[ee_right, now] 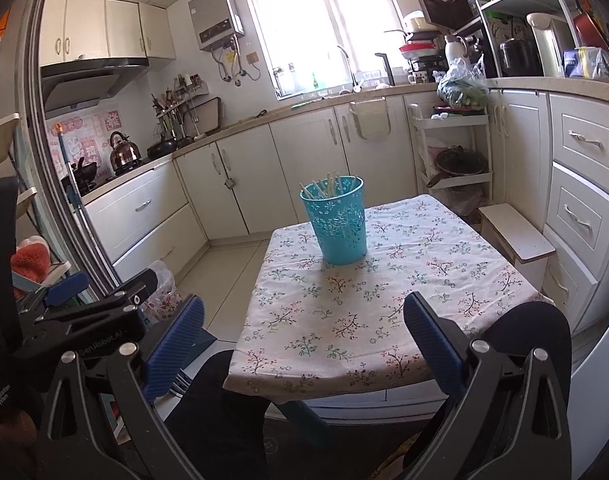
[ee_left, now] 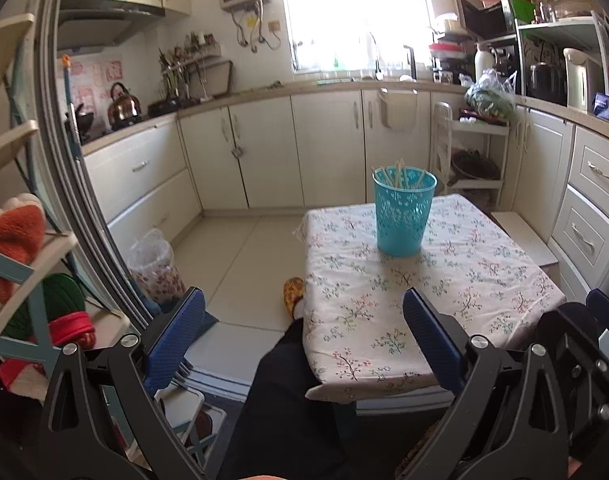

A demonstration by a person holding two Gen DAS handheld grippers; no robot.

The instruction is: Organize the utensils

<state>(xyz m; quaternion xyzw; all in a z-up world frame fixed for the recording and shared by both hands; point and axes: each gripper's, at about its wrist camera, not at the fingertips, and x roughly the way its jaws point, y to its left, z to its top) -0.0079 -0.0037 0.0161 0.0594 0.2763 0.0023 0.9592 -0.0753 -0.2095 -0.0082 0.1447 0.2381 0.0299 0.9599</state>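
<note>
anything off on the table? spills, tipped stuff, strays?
Nothing stands out. The teal perforated plastic cup stands upright on the floral tablecloth, with the pale chopsticks all inside it, leaning at mixed angles. No spills or loose utensils show. Left gripper and right gripper are both open, holding nothing.

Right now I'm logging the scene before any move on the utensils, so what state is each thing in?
left tool: open, holding nothing, short of the table
right tool: open, holding nothing, short of the table
blue cup: upright on the cloth
chopsticks: standing in the blue cup, tips above the rim
table: covered with a floral cloth
cabinet doors: shut
</note>
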